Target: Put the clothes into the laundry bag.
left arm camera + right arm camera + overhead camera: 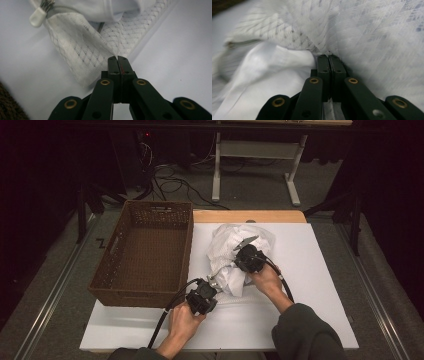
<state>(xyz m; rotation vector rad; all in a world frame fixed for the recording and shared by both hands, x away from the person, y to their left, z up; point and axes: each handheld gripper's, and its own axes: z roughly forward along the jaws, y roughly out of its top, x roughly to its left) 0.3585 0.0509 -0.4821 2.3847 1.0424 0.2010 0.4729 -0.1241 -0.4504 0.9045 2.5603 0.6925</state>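
White mesh laundry bag (235,255) with white garments inside lies mid-desk, nearer the far edge, just right of the brown wicker basket (145,252). Left gripper (117,58) is clenched on a corner fold of the mesh; right gripper (328,57) is clenched on mesh higher on the heap. Judgement: light, limp, not fragile; the netting sags and stretches, and thin pinches may slip. Best hold looks like the doubled seam or the zipper edge near the white pull tab (37,18).
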